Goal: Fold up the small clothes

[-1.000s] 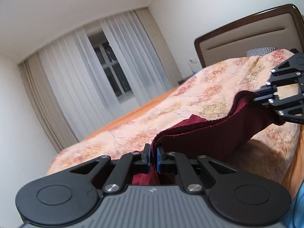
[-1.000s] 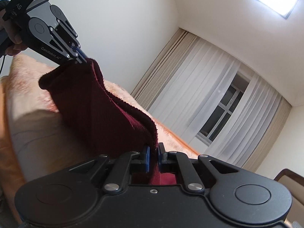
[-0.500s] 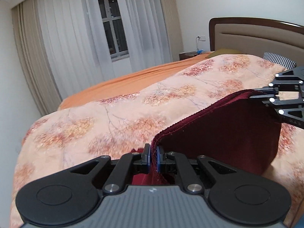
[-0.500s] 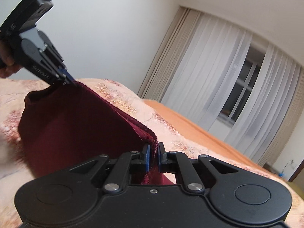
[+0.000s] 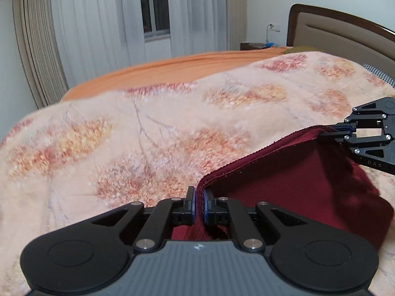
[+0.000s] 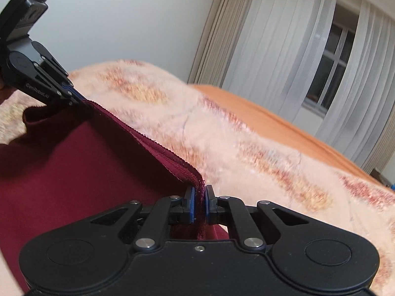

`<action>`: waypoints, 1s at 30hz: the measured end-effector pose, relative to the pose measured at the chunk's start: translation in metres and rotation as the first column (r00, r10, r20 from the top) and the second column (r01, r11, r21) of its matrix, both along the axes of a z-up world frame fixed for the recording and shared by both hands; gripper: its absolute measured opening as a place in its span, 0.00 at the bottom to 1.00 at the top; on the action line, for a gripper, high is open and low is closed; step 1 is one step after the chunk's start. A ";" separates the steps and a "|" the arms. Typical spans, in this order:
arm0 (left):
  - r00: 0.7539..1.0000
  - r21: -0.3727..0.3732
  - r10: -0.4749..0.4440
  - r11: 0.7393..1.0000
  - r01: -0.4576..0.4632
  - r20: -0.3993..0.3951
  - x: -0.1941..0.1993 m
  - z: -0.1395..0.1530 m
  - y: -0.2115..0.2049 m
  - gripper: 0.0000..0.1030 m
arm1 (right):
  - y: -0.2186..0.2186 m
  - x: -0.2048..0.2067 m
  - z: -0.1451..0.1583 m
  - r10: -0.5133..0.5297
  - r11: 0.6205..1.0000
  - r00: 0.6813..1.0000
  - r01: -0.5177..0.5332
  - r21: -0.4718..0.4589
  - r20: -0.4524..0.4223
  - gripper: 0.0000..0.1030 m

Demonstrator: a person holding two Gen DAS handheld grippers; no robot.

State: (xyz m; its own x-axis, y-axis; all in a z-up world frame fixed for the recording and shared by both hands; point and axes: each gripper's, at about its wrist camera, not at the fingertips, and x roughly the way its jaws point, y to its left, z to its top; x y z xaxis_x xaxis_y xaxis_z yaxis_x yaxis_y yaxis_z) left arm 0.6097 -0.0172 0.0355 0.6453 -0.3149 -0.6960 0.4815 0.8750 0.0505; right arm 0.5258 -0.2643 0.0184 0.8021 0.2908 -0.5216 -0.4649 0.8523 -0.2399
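The left gripper [image 5: 199, 206] is clamped on one end of the stitched hem of the dark red garment [image 5: 284, 192]. The right gripper [image 6: 200, 203] is clamped on the other end of the same hem; several layers of cloth are stacked between its pads. In the right wrist view the left gripper [image 6: 78, 96] appears at the far end of the hem.

Change since the earlier frames: a second ago both cameras were tilted upward, showing ceiling and upper wall, with the garment raised clear of the floral blanket [image 5: 153, 133]. Both cameras now point down across the blanket, and the garment hangs lower. Judged meaning: the carry stage is finishing and the lay-down stage onto the blanket is in progress.

Garment position: over the near part of the floral blanket, suspended between the two grippers. Its lower body appears to reach the blanket, but contact cannot be confirmed. The orange sheet [image 5: 172, 66] lies beyond the blanket, toward the window.

Orientation: the long axis is the hem, drawn taut from gripper to gripper, running across the blanket. The hem faces the window side; the body trails back toward the person.
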 end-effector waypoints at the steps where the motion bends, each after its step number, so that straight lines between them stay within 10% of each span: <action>1: 1.000 0.000 0.002 1.000 -0.002 -0.011 0.005 -0.006 0.000 0.06 | 0.000 0.005 -0.007 -0.004 1.000 1.000 0.004 0.003 -0.013 0.08; 10: 0.993 -0.115 0.008 0.993 -0.022 -0.116 0.024 -0.032 0.014 0.09 | -0.018 0.045 -0.036 -0.014 0.994 0.993 0.026 0.102 -0.119 0.10; 12: 0.991 -0.142 0.002 0.990 -0.021 -0.131 0.026 -0.027 0.020 0.25 | -0.021 0.049 -0.036 -0.019 0.992 0.992 0.034 0.121 -0.128 0.12; 14: 0.992 -0.154 0.014 0.988 -0.032 -0.122 0.024 -0.019 0.025 0.76 | -0.022 0.053 -0.036 -0.023 0.991 0.991 0.040 0.124 -0.135 0.14; 17: 0.997 -0.162 0.027 0.986 -0.039 -0.075 0.018 -0.003 0.035 0.84 | -0.022 0.057 -0.038 -0.035 0.991 0.987 0.054 0.119 -0.155 0.16; 22: 0.998 -0.185 0.060 0.981 -0.061 -0.013 0.001 0.017 0.051 0.94 | -0.025 0.068 -0.042 -0.109 0.983 0.976 0.134 0.126 -0.187 0.46; 24: 0.999 -0.179 0.036 0.983 -0.033 0.013 -0.011 0.018 0.053 0.96 | -0.030 0.069 -0.039 -0.153 0.973 0.974 0.178 0.148 -0.165 0.82; 30: 0.998 -0.082 -0.059 0.995 0.060 0.021 -0.051 -0.009 0.047 0.98 | -0.059 0.055 -0.024 -0.225 0.939 0.966 0.249 0.239 -0.125 0.97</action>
State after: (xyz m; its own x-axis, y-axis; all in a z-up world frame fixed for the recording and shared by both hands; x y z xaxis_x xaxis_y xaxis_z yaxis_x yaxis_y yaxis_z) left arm 0.5587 0.0299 0.0263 0.6365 -0.4094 -0.6537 0.5325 0.8464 -0.0116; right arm 0.5812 -0.3238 -0.0052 0.8146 0.2293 -0.5328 -0.2523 0.9672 0.0305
